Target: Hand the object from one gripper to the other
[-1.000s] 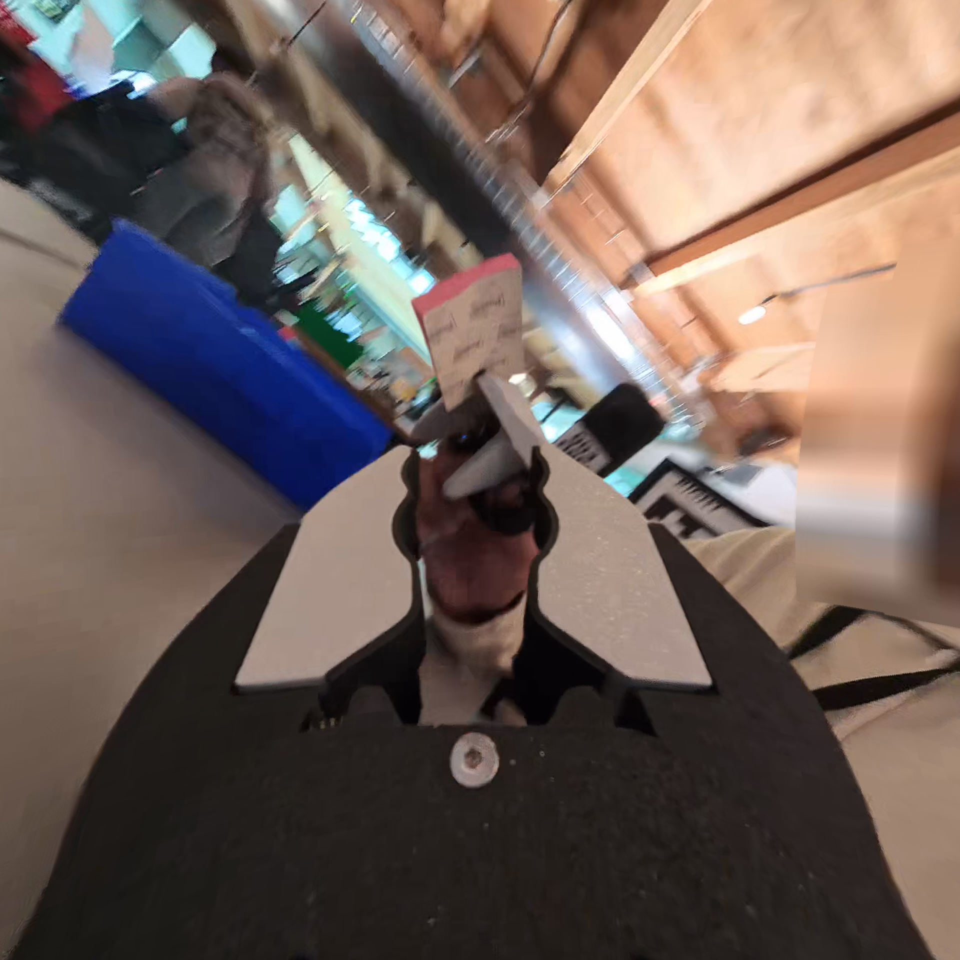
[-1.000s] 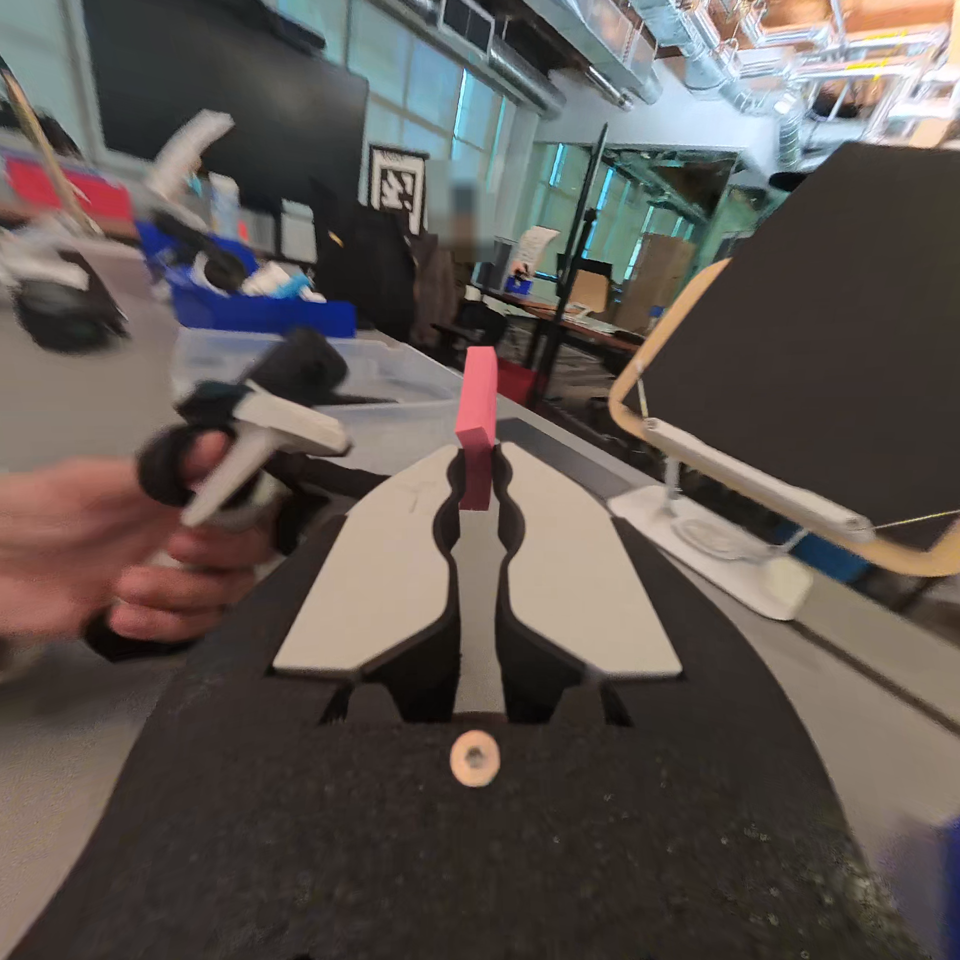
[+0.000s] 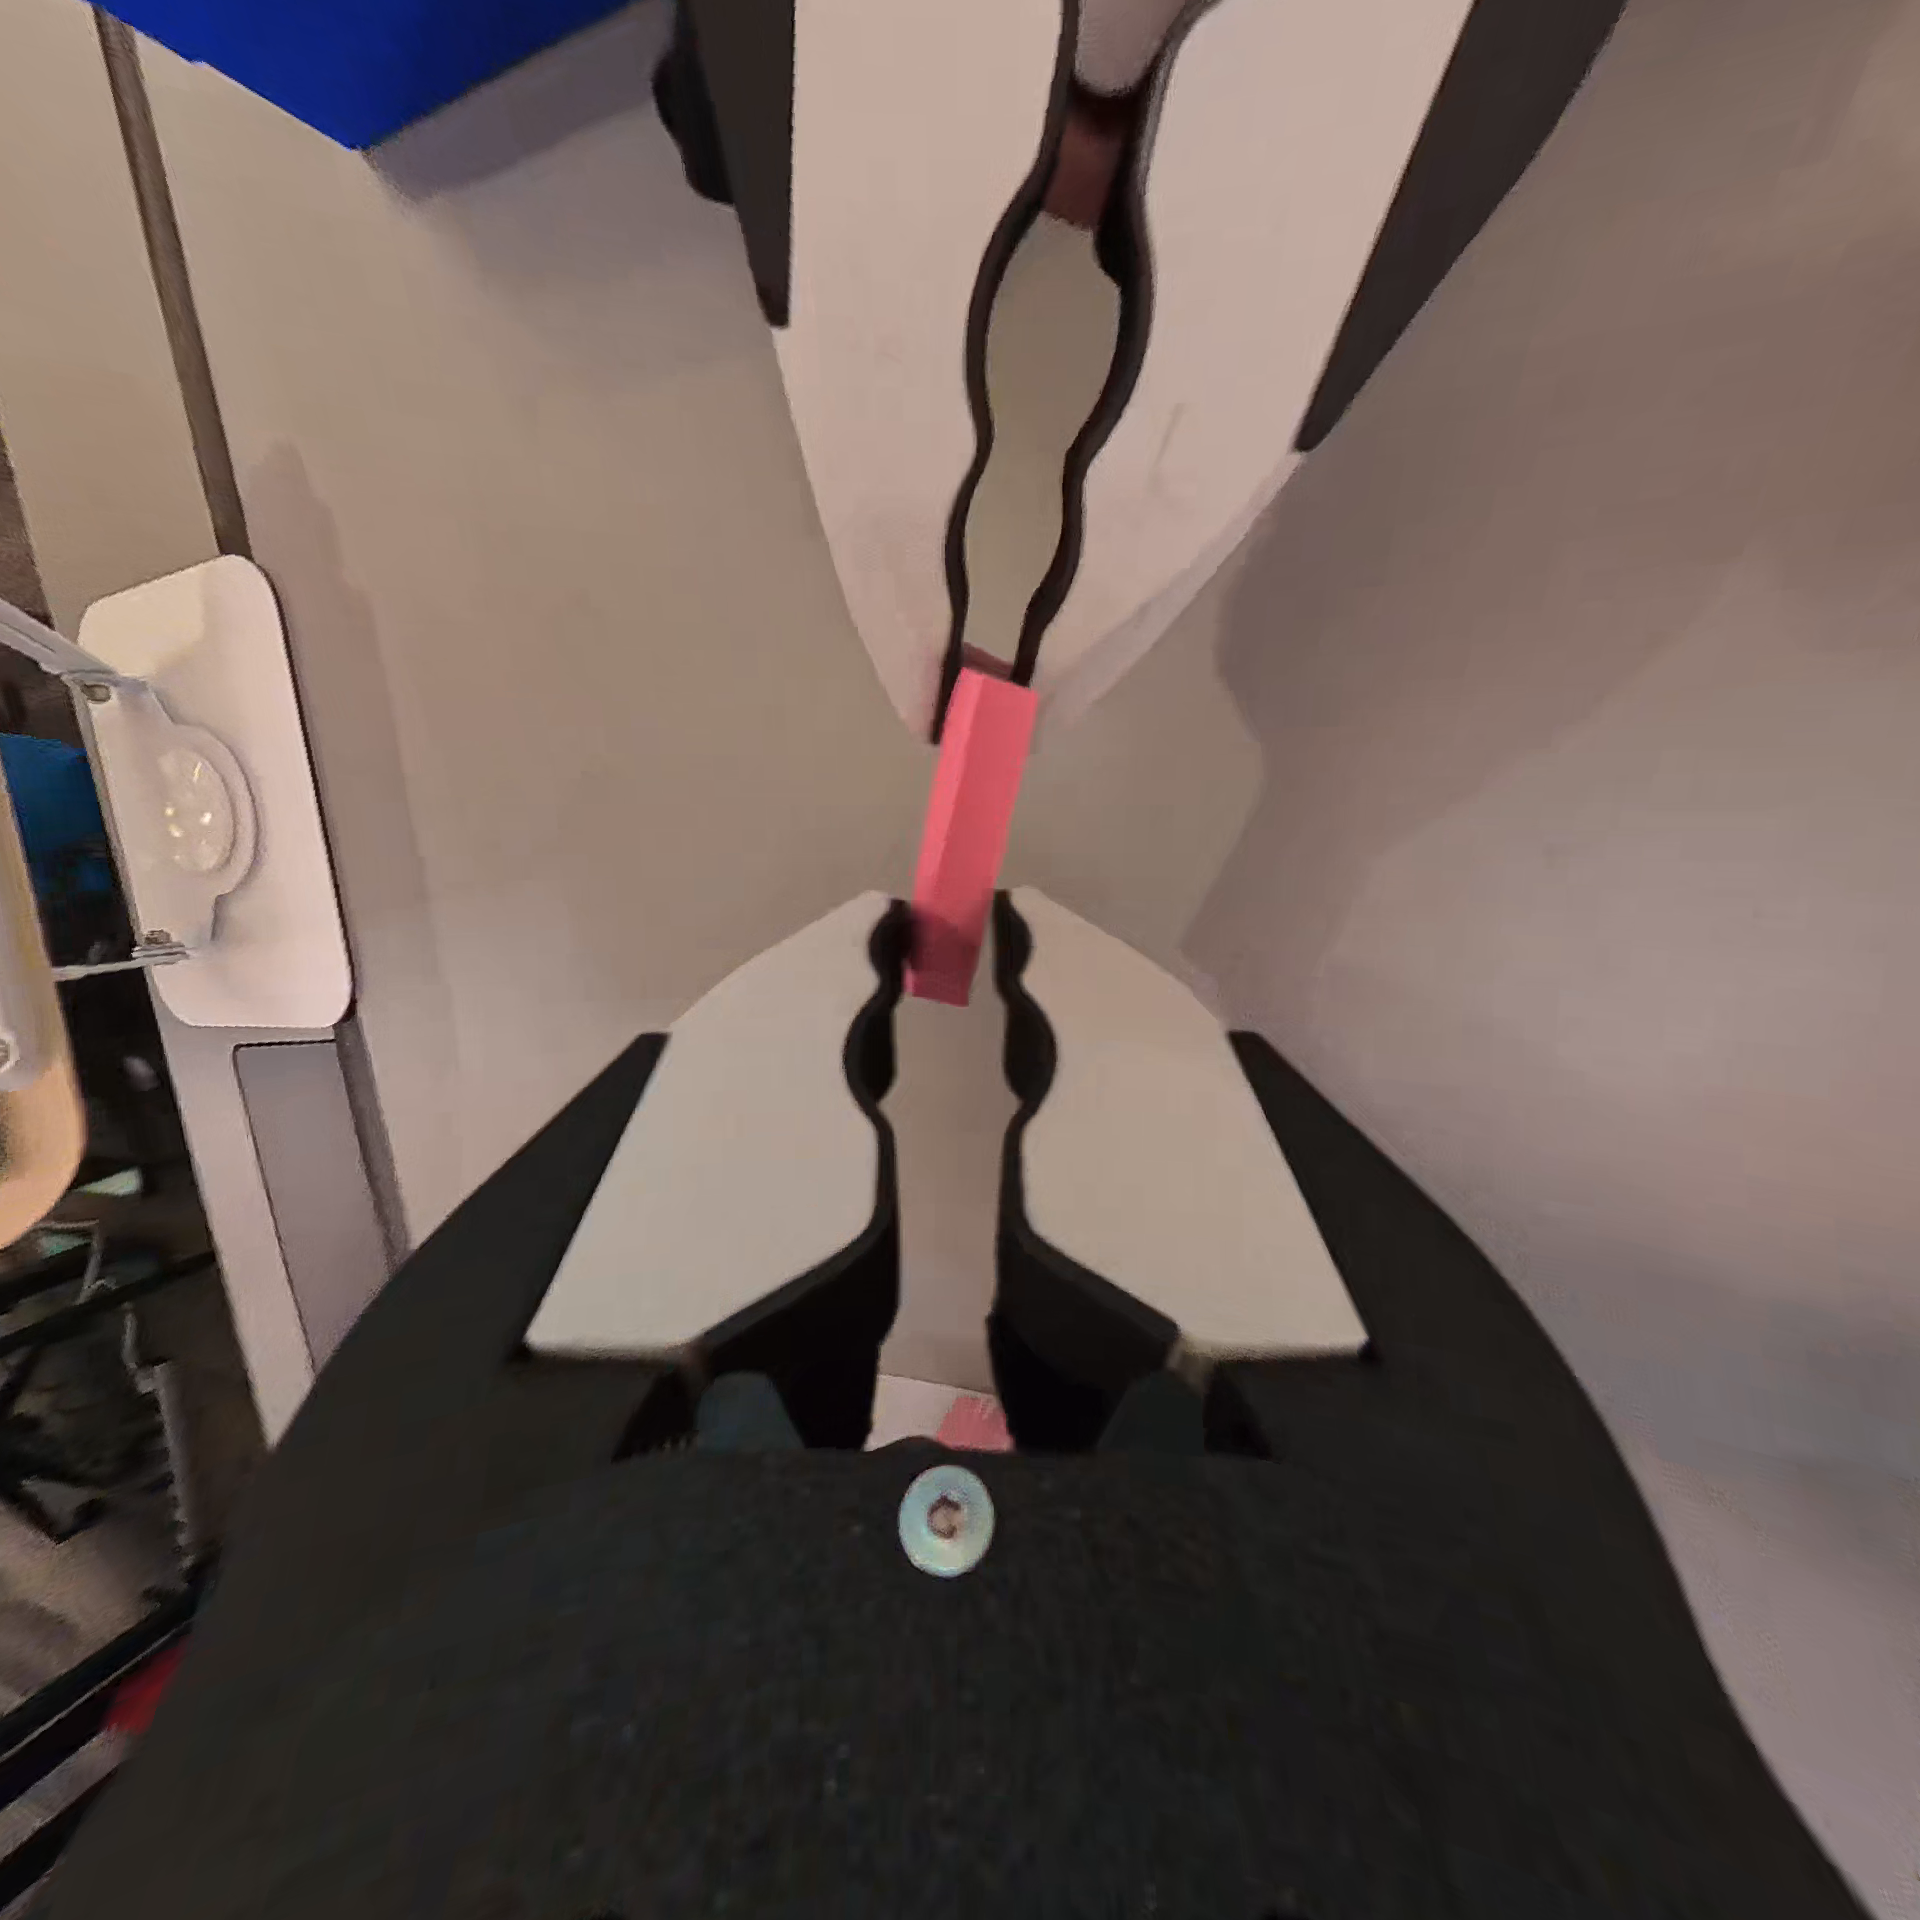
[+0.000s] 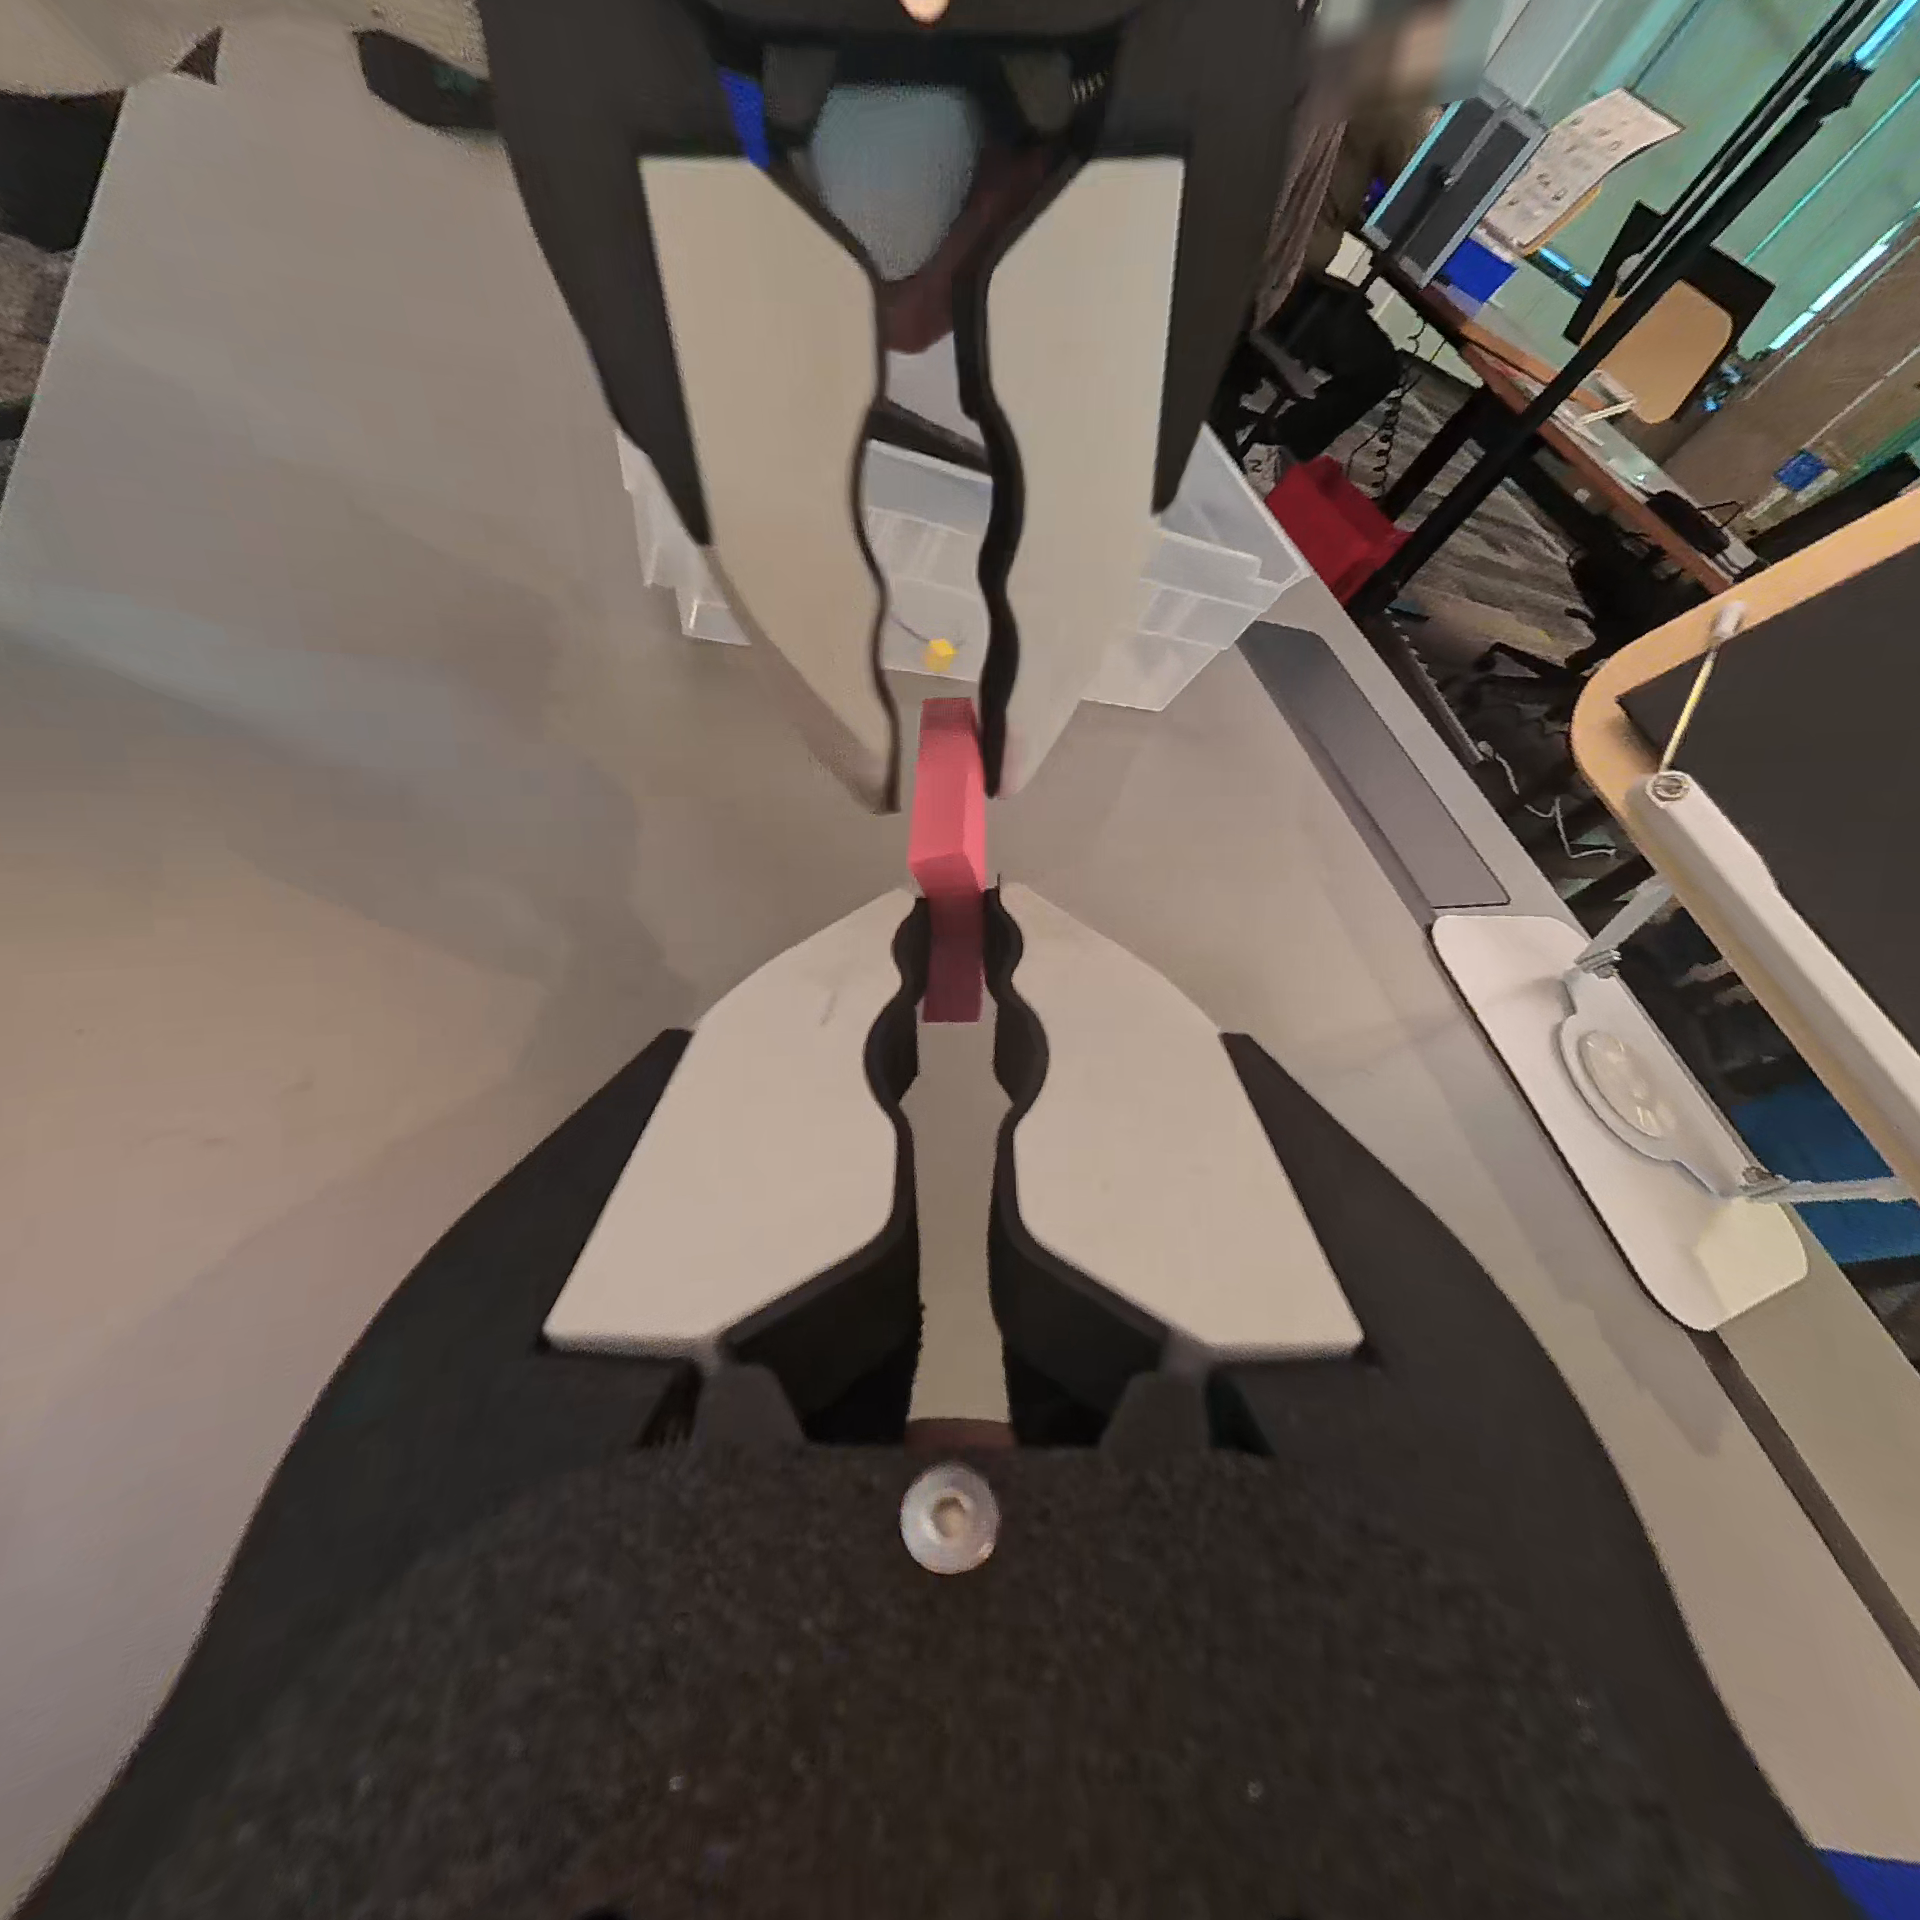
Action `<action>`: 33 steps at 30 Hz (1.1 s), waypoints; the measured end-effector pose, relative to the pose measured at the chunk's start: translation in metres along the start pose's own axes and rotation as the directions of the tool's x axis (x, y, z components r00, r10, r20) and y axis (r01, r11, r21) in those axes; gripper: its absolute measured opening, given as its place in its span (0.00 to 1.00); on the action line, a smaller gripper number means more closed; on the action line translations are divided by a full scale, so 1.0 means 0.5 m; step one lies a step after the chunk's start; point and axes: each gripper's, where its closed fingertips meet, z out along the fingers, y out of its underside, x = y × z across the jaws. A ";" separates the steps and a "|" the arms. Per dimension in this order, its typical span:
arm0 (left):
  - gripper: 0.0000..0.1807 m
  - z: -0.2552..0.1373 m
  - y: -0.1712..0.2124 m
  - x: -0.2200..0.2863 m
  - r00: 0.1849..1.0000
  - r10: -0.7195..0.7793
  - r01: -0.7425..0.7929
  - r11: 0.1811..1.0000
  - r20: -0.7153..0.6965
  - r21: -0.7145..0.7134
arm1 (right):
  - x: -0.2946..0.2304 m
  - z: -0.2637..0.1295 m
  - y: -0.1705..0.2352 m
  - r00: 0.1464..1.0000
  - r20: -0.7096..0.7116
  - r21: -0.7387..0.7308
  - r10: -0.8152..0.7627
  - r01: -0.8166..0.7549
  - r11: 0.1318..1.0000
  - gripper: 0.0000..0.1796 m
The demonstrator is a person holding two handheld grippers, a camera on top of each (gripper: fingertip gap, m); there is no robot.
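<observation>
Left wrist view. The left gripper [image 3: 943, 940] points at the right gripper [image 3: 987, 681], tip to tip above the pale desk [image 3: 1558, 831]. A pink block [image 3: 971, 821] bridges the two. Its near end sits between the left fingers [image 3: 790, 1122], which stand narrow; the left one seems to touch the block, while a thin gap shows on the right side (so not clamped yet, as far as I can judge). The far end is pinched at the very tips of the right gripper. A white lamp base [image 3: 223, 790] lies at the desk's left edge, and a blue bin [image 3: 395, 62] shows at top.

Right wrist view. The right gripper [image 4: 951, 935] holds the block [image 4: 948, 862] firmly, fingers [image 4: 800, 1122] drawn in tight on its lower end. The left gripper [image 4: 940, 774] comes in from above, its tips flanking the block's upper end; whether both tips press on it I cannot tell from here. Behind stand a clear plastic tub [image 4: 1174, 613] with a small yellow cube [image 4: 938, 652] by it, and a lamp base [image 4: 1621, 1101] at the desk's right edge.

Step in hand: the exchange itself, about midway. To do it well, the left should slide a little further along the block for more overlap, squeeze until both sides bear, and only then should the right let go. Keep both grippers in line, since the block is held by its ends and a twist could lever it loose. Release slowly (a drop means starting over).
</observation>
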 end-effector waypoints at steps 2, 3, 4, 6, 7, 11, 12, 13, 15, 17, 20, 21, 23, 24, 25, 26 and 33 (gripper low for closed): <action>0.07 0.007 0.002 -0.001 0.999 0.032 -0.031 0.999 0.022 -0.015 | -0.001 0.001 0.006 1.000 0.000 -0.015 -0.008 0.008 1.000 0.05; 0.06 0.008 0.001 -0.001 0.999 0.028 -0.028 1.000 0.028 -0.005 | 0.003 0.000 0.007 1.000 -0.010 -0.013 -0.012 0.012 1.000 0.06; 0.05 0.009 -0.001 -0.001 0.999 0.009 -0.010 1.000 0.033 0.011 | 0.007 -0.003 0.006 1.000 -0.014 0.000 -0.008 0.008 1.000 0.07; 0.05 0.007 -0.002 -0.004 0.998 -0.054 0.051 0.997 0.038 0.064 | 0.017 -0.010 0.007 1.000 -0.007 0.029 0.018 -0.017 0.999 0.09; 0.05 0.004 -0.003 -0.006 0.995 -0.094 0.090 0.991 0.040 0.103 | 0.025 -0.015 0.008 0.999 -0.003 0.046 0.042 -0.041 0.998 0.11; 0.05 -0.021 -0.019 -0.036 0.913 -0.408 0.378 0.834 -0.011 0.402 | 0.066 -0.040 0.006 0.980 0.024 0.176 0.196 -0.197 0.965 0.20; 0.05 -0.028 -0.023 -0.047 0.863 -0.502 0.461 0.741 -0.054 0.489 | 0.079 -0.047 0.005 0.972 0.021 0.217 0.235 -0.233 0.948 0.25; 0.05 -0.032 -0.025 -0.054 0.809 -0.578 0.532 0.637 -0.111 0.557 | 0.088 -0.053 0.004 0.968 0.018 0.253 0.250 -0.246 0.936 0.30; 0.05 -0.027 -0.018 -0.062 0.686 -0.694 0.646 0.441 -0.219 0.623 | 0.090 -0.057 0.006 0.979 -0.010 0.287 0.205 -0.193 0.938 0.33; 0.05 -0.004 -0.011 -0.055 0.559 -0.756 0.751 0.286 -0.342 0.595 | 0.086 -0.048 0.020 0.993 -0.086 0.243 0.082 -0.059 0.968 0.40; 0.05 0.028 -0.011 -0.040 0.427 -0.797 0.842 0.178 -0.427 0.509 | 0.072 -0.028 0.035 0.975 -0.180 0.121 -0.127 0.150 0.981 0.43; 0.05 0.033 -0.017 -0.037 0.404 -0.796 0.853 0.151 -0.450 0.499 | 0.066 -0.022 0.037 0.963 -0.200 0.091 -0.178 0.199 0.976 0.43; 0.05 0.046 -0.023 -0.029 0.364 -0.800 0.880 0.128 -0.477 0.456 | 0.053 -0.011 0.038 0.943 -0.217 0.044 -0.252 0.267 0.963 0.41; 0.05 0.050 -0.028 -0.024 0.360 -0.792 0.886 0.125 -0.493 0.447 | 0.046 -0.006 0.039 0.936 -0.216 0.023 -0.279 0.290 0.957 0.41; 0.05 0.053 -0.033 -0.020 0.357 -0.783 0.890 0.121 -0.509 0.439 | 0.041 -0.003 0.039 0.931 -0.218 0.012 -0.293 0.302 0.953 0.40; 0.05 0.058 -0.034 -0.017 0.350 -0.780 0.895 0.116 -0.518 0.431 | 0.037 -0.001 0.038 0.930 -0.215 0.011 -0.299 0.309 0.951 0.39; 0.05 0.084 -0.043 0.009 0.326 -0.761 0.922 0.124 -0.562 0.367 | 0.029 0.008 0.066 0.921 -0.169 -0.037 -0.350 0.349 0.936 0.41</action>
